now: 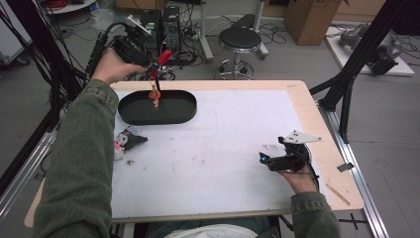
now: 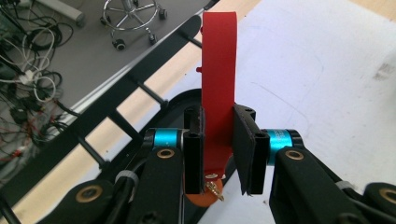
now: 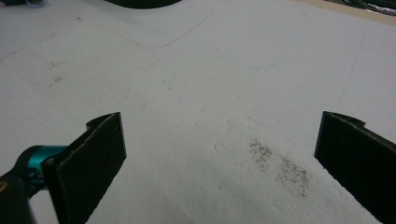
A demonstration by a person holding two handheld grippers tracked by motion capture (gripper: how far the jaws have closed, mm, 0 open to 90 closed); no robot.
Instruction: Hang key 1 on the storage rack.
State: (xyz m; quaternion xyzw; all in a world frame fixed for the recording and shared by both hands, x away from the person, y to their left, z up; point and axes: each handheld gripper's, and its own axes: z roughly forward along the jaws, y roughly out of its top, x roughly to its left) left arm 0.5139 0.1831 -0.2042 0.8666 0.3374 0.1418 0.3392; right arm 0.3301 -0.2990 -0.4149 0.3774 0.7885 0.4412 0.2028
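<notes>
One red fabric strap [image 2: 218, 88] with a small orange charm [image 1: 155, 97] hanging off it is pinched between the closed jaws of the left gripper [image 1: 154, 65], held up over the single black oval tray [image 1: 132, 115] at about 11 o'clock on the white table [image 1: 223, 148]. The right gripper [image 1: 263, 157] is parked at roughly 4 o'clock, jaws spread wide with nothing between them. One small black-and-pink plush toy [image 1: 127, 141] is seen at 9 o'clock, just below the tray.
</notes>
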